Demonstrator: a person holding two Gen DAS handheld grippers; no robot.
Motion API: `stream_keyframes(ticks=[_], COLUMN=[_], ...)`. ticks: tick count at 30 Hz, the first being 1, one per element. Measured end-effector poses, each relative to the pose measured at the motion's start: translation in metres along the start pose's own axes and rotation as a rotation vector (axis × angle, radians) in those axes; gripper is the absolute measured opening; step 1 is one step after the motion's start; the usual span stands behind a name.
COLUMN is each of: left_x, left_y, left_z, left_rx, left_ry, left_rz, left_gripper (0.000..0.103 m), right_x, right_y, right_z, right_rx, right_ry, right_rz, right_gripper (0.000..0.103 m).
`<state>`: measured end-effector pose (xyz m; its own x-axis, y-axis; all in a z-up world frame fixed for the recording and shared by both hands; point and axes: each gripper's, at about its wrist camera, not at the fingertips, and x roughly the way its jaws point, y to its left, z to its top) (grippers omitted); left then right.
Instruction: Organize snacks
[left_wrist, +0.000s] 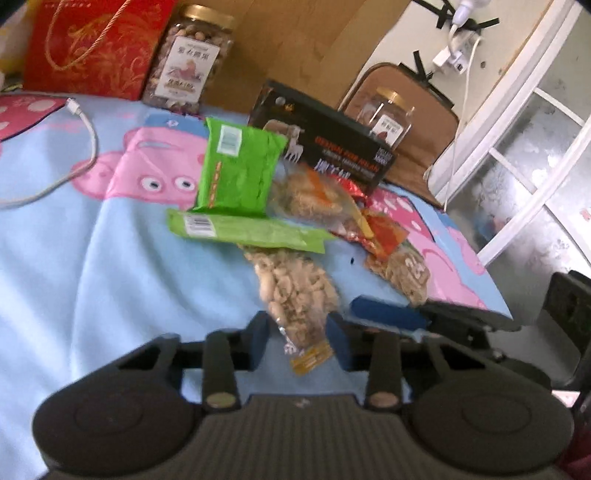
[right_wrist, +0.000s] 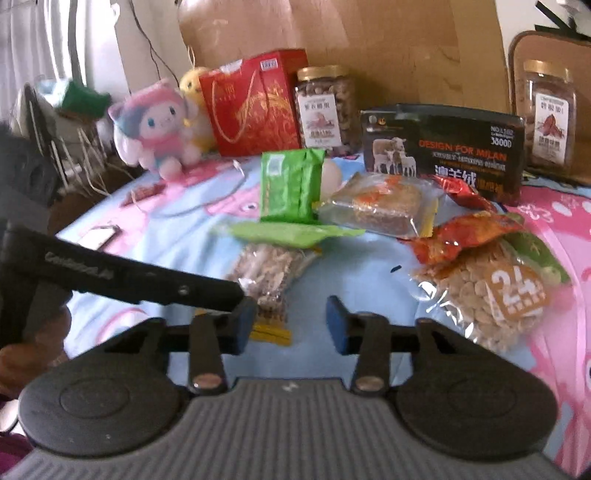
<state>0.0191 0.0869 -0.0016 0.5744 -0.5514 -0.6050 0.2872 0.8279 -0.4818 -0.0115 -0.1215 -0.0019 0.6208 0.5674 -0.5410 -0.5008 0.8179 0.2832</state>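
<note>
Left tool (left_wrist: 298, 334) pitched down, pads clamped on near end of clear nut packet (left_wrist: 295, 291); packet's long axis runs 6-to-11 o'clock. Right tool (right_wrist: 290, 323) half-open, empty.

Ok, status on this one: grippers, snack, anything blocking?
Left gripper shut on clear biscuit bag. Right gripper open, empty. Green packet lies across the bag's far end.

"DESIGN FOR MILAN" on black box (right_wrist: 443, 155)
</note>
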Motion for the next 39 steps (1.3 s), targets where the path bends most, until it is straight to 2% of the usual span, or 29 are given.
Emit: stream_keyframes(ticks=[1, 2, 5, 8, 12, 16, 20, 22, 26, 30, 32, 35, 36, 39], left_x=[0.001, 0.002, 0.0, -0.006, -0.003, 0.011, 0.041, 0.065, 0.113, 0.144, 0.131, 0.073, 0.053, 0.005], left_y=[0.001, 0.0, -0.008, -0.027, -0.056, -0.083, -0.102, -0.103, -0.095, -0.081, -0.071, -0.052, -0.044, -0.014], left_z=[0.001, 0.001, 0.0, 0.001, 0.017, 0.059, 0.115, 0.142, 0.184, 0.199, 0.197, 0.183, 0.177, 0.144], left_rx=[-0.009, -0.012, 0.005, 0.073, 0.166, 0.257, 0.354, 0.356, 0.306, 0.237, 0.209, 0.179, 0.156, 0.081], left_ry=[0.005, 0.004, 0.021, 0.024, -0.007, -0.076, -0.169, -0.186, -0.167, -0.114, -0.109, -0.224, -0.262, -0.341], left_rz=[-0.005, -0.007, -0.025, -0.077, -0.154, -0.173, -0.134, -0.101, -0.034, 0.048, 0.026, -0.076, -0.088, -0.036], left_gripper=[0.027, 0.026, 0.024, 0.024, 0.024, 0.024, 0.025, 0.026, 0.027, 0.03, 0.033, 0.036, 0.036, 0.036], right_x=[0.002, 0.005, -0.005, -0.028, -0.058, -0.066, -0.047, -0.03, 0.014, 0.035, 0.025, 0.002, -0.003, 0.004], right_y=[-0.004, -0.007, -0.005, -0.012, -0.016, -0.027, -0.055, -0.075, -0.113, -0.125, -0.127, -0.119, -0.114, -0.097], right_z=[-0.001, -0.001, -0.006, -0.014, -0.02, 0.004, 0.048, 0.068, 0.099, 0.102, 0.1, 0.092, 0.086, 0.08], right_rx=[0.018, 0.035, -0.004, 0.03, 0.051, 0.035, 0.003, 0.007, 0.048, 0.06, 0.097, 0.148, 0.157, 0.152], right_ry=[0.012, 0.028, 0.026, -0.006, -0.108, -0.23, -0.34, -0.363, -0.344, -0.332, -0.352, -0.384, -0.377, -0.31], right_rz=[0.023, 0.059, 0.075, 0.11, 0.061, -0.044, -0.156, -0.192, -0.256, -0.309, -0.288, -0.183, -0.139, -0.031], right_gripper=[0.02, 0.02, 0.018, 0.018, 0.018, 0.018, 0.018, 0.018, 0.018, 0.022, 0.024, 0.028, 0.031, 0.034])
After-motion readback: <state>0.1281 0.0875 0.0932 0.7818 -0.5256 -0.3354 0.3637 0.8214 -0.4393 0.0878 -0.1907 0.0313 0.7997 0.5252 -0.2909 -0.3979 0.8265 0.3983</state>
